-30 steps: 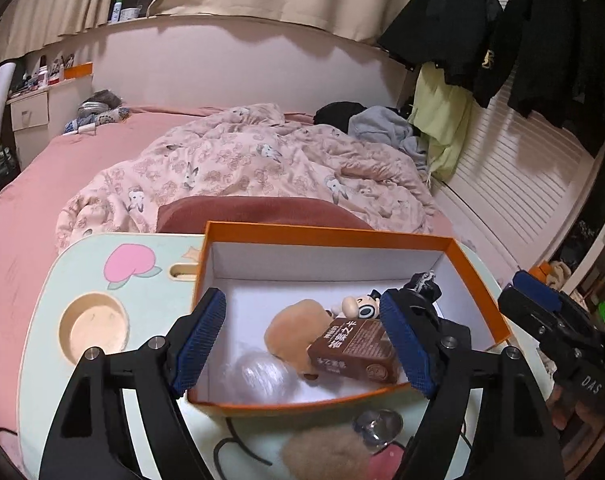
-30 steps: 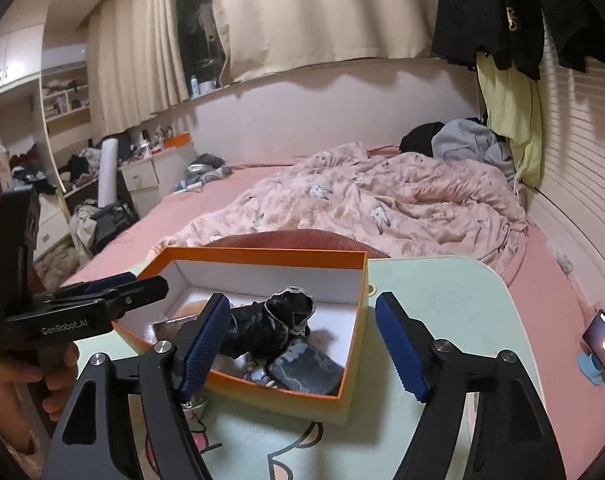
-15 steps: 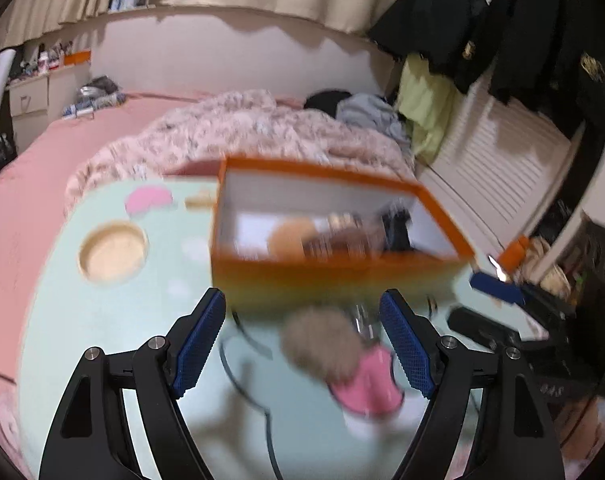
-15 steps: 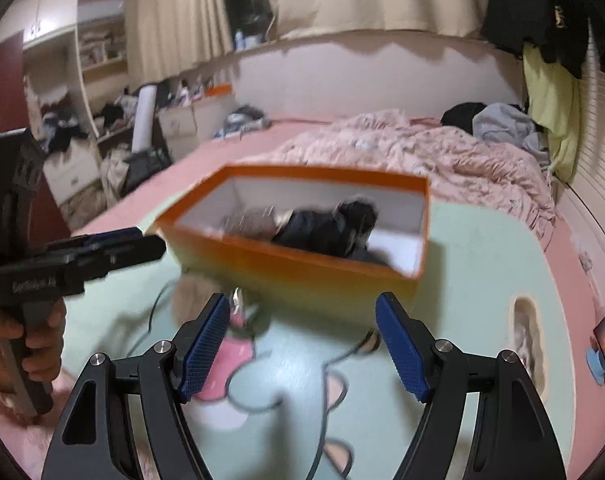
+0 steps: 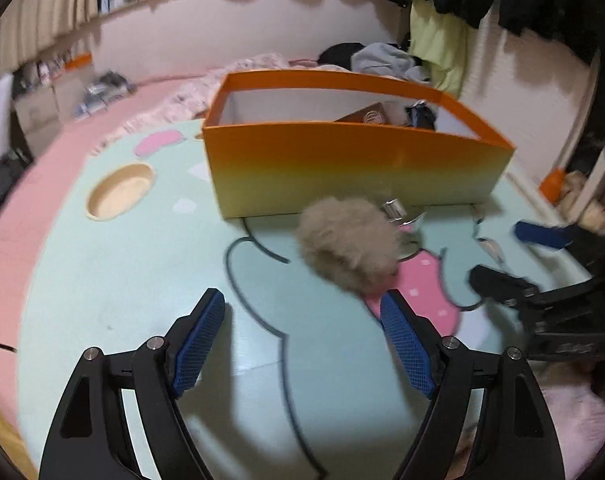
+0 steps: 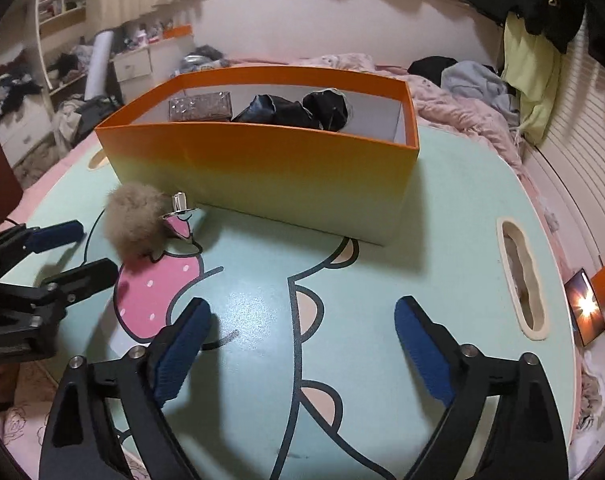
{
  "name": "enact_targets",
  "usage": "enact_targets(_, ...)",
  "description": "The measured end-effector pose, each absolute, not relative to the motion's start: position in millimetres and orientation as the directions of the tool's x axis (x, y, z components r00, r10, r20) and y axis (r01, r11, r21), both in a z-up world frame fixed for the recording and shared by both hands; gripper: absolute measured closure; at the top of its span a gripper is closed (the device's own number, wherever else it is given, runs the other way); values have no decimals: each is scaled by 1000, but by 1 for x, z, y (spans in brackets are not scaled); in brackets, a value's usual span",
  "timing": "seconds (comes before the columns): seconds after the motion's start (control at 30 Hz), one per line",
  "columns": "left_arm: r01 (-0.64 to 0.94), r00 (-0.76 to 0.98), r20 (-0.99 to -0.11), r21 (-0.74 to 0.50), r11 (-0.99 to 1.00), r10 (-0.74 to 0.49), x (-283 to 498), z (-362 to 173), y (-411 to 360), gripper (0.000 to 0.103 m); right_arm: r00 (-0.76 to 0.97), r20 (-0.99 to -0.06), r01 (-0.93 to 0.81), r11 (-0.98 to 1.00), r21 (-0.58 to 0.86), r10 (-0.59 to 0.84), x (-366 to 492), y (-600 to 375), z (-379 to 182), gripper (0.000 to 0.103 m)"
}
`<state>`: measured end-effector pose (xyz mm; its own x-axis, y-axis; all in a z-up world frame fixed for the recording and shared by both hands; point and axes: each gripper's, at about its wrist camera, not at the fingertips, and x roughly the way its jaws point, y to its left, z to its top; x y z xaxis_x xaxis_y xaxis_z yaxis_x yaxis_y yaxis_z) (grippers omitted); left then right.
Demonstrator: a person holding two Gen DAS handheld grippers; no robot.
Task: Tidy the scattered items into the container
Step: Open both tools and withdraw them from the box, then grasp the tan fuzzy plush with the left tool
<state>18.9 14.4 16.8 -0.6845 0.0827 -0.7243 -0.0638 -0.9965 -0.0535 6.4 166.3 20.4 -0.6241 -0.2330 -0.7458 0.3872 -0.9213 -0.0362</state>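
Fluffy tan pom-pom point(image 5: 348, 246) with a little metal clip point(image 6: 181, 203), sitting on the mint cartoon table point(image 6: 442, 200) just in front of the orange box point(image 5: 354, 164), not inside. Already in the box: black crumpled stuff point(image 6: 294, 110), a brown packet point(image 5: 368, 114), a clear case point(image 6: 200, 106). Left gripper point(image 5: 304, 326) over bare table, fingers spreading, nothing between, pom-pom just past its right fingertip. Right gripper point(image 6: 302, 332) also opening wide, empty. Messy pink bed point(image 6: 462, 108) behind.

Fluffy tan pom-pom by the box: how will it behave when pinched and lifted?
The pom-pom looks all loose fur, so it probably squashes flat between pads and weighs little. A small metal clasp shows at its side; that would likely dangle and swing. It seems unlikely to roll far on the table.
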Motion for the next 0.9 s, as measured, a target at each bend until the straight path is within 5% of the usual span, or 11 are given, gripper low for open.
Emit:
enact_targets(0.13, -57, -681, -729, -32, -998, 62, 18, 15, 15, 12, -620, -750, 393, -919, -42, -231, 8, 166, 19, 5)
enact_targets(0.77, -117, -706, -699, -42, -992, 113, -4, 33, 23, 11, -619, -747, 392, -919, -28, -241, 8, 167, 21, 4)
enact_targets(0.8, -126, -708, -695, -48, -991, 124, -4, 34, 24, 12, -619, -747, 393, -919, -28, -241, 8, 167, 21, 4)
enact_targets(0.9, -144, -711, -690, -46, -989, 135, -6, 35, 28, 40, -619, -747, 392, -919, -26, -243, 8, 166, 22, 4)
